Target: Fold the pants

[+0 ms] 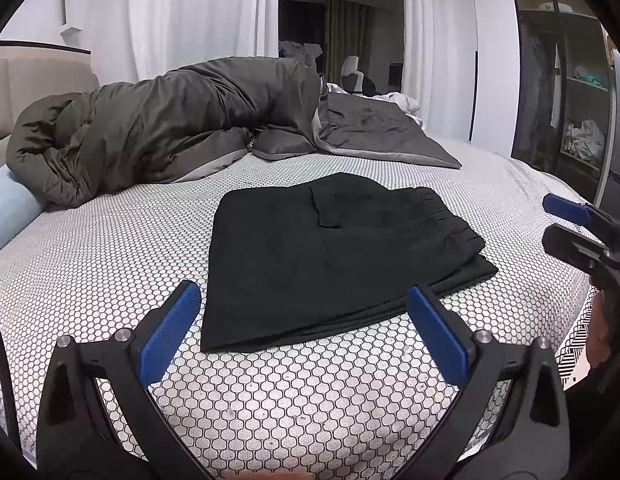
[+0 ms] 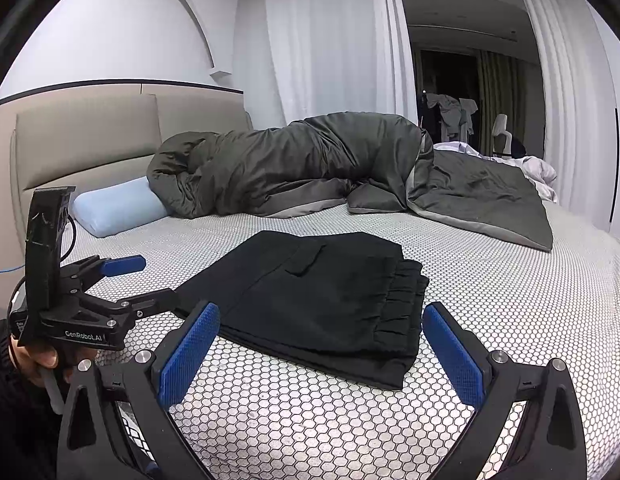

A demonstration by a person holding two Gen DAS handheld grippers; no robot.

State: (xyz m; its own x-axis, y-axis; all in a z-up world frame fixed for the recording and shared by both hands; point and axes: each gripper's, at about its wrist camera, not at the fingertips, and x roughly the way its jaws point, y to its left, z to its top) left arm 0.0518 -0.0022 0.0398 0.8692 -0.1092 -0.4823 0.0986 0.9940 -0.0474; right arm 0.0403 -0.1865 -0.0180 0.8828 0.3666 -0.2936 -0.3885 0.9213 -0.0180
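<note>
Black pants [image 1: 329,256] lie folded in a flat stack on the bed, waistband to the right; they also show in the right wrist view [image 2: 325,300]. My left gripper [image 1: 304,316] is open and empty, just short of the stack's near edge. My right gripper [image 2: 321,336] is open and empty, above the near edge by the waistband. The right gripper shows at the right edge of the left wrist view [image 1: 561,220]. The left gripper shows at the left of the right wrist view [image 2: 146,280], jaws apart beside the stack's left end.
The bed [image 1: 110,272] has a honeycomb-patterned sheet. A bunched dark duvet [image 1: 158,132] lies across the far side, with a light blue pillow [image 2: 114,208] by the headboard [image 2: 86,140]. A wardrobe [image 1: 557,92] stands at the right.
</note>
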